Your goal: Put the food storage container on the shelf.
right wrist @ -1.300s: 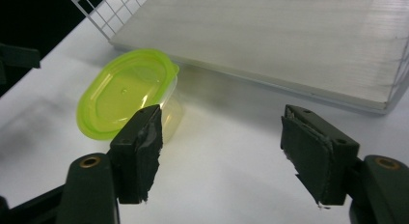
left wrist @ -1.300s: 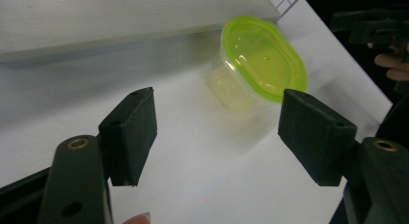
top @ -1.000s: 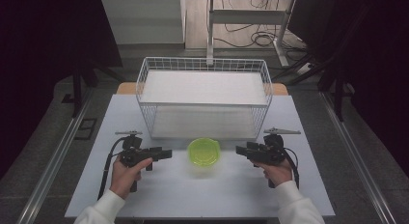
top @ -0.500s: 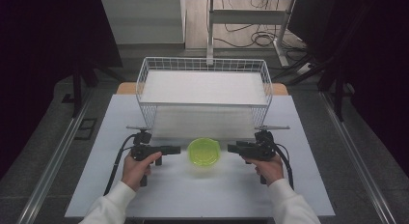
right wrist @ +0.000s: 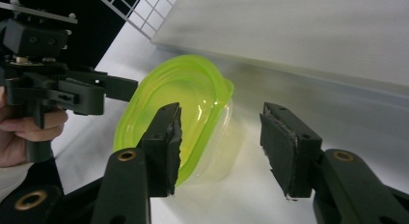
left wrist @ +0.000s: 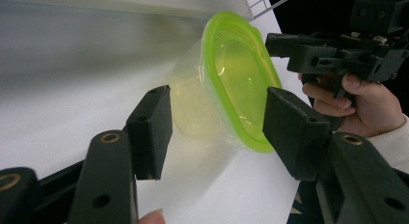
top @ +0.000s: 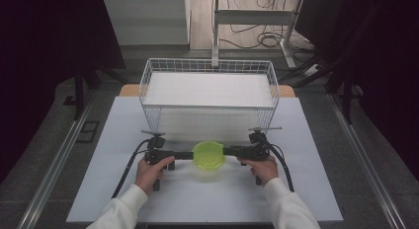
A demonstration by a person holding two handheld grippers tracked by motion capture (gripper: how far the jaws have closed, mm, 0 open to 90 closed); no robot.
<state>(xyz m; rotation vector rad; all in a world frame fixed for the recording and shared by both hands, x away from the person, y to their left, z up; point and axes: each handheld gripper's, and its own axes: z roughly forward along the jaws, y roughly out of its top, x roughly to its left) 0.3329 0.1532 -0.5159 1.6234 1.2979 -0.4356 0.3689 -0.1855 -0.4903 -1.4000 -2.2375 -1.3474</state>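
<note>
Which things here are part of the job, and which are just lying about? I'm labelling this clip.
In use:
- green-lidded tub
- left gripper, jaws closing around the tub
- right gripper, jaws closing around the tub

Just there:
- wire basket
- white table

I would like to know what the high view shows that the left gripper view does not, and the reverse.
High view alone: the whole wire basket behind the table's white top, and both sleeves. Left gripper view alone: the left gripper up close, its jaws apart either side of the green-lidded container, pads not pressing. Both share the container, the right gripper and the hand holding it.
</note>
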